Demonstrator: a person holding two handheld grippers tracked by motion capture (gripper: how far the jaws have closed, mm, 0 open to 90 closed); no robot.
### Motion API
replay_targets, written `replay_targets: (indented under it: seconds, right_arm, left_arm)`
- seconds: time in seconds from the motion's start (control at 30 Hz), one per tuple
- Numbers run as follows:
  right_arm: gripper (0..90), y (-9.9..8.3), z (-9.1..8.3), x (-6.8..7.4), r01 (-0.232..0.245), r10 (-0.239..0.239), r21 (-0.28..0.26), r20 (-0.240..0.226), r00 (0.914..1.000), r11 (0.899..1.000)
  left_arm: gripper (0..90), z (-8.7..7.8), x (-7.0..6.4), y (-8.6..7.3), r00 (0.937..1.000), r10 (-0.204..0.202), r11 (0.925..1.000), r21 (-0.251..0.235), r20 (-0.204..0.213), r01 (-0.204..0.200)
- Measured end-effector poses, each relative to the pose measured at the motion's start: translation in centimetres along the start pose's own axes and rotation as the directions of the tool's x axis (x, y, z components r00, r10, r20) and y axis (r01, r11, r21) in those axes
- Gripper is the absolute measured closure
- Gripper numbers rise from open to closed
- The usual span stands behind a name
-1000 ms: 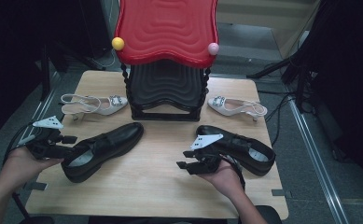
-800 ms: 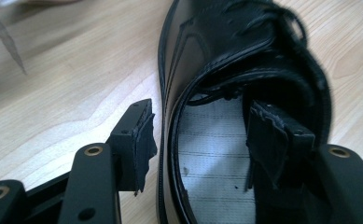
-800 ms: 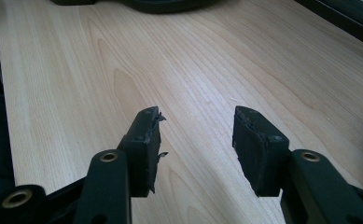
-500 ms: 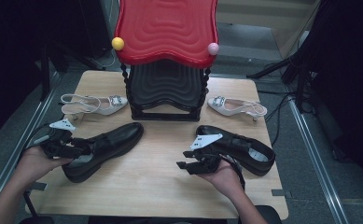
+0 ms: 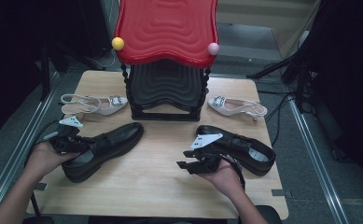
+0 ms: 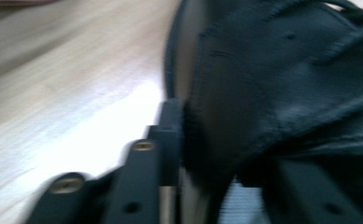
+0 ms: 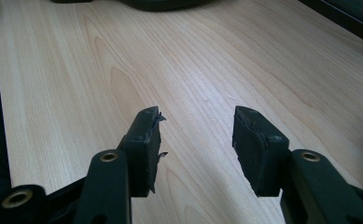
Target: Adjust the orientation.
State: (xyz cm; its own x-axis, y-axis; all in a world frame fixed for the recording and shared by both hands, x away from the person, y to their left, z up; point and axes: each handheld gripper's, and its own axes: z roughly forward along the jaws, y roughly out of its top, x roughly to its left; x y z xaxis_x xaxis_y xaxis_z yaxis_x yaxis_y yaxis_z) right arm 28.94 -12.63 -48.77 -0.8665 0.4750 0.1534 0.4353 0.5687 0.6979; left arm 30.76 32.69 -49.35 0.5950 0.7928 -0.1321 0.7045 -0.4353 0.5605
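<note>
Shoe in hand: the left black shoe lies on the table near its left edge.
Where it is from the jaws: the left gripper is right at the heel end, touching it.
Long axis: it runs slanted, from the heel near the front left corner up to the toe near the middle of the table.
Which way it points: the toe points at the black stand with the red top.
Left jaws: in the left gripper view one jaw is outside the heel wall and the other looks to be inside; I cannot tell if they squeeze yet.
Right jaws: the right gripper is wide open and holds nothing, above bare wood.
Nearer hand: the left one; the right gripper sits by the other black shoe.
Next move, my guess: pinch the heel and lift.
</note>
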Motion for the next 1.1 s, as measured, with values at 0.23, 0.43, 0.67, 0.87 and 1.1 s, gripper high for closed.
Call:
replay_targets:
  seconds: [0.23,0.43,0.67,0.87,1.1]
  right_arm:
    - [52.8,0.0,-0.1,-0.2,-0.010,0.010,-0.007,0.001,0.9999,1.000]
    - [53.1,0.0,-0.2,-0.3,-0.009,0.009,-0.017,0.002,1.0000,1.000]
    - [53.2,0.0,-0.4,-0.2,-0.010,0.010,-0.021,0.004,0.9999,1.000]
    - [53.3,0.0,-0.6,-0.2,-0.006,0.006,-0.030,0.010,0.9999,1.000]
    - [53.5,-0.1,-0.7,-0.1,-0.002,0.003,-0.032,0.019,0.9998,0.999]
  left_arm:
    - [86.4,-0.2,-0.4,0.3,0.9996,0.009,0.9999,0.006,-0.025,-0.009]
    - [86.5,-0.8,-2.0,1.2,0.9995,0.030,0.9994,-0.018,0.000,-0.030]
    - [86.4,-0.2,-5.4,3.5,0.9968,0.058,0.9976,-0.041,0.056,-0.055]
    - [86.0,2.1,-8.0,5.1,0.9948,0.062,0.9977,-0.032,0.080,-0.060]
    - [85.8,4.1,-10.1,6.3,0.9954,0.059,0.9983,-0.006,0.075,-0.059]
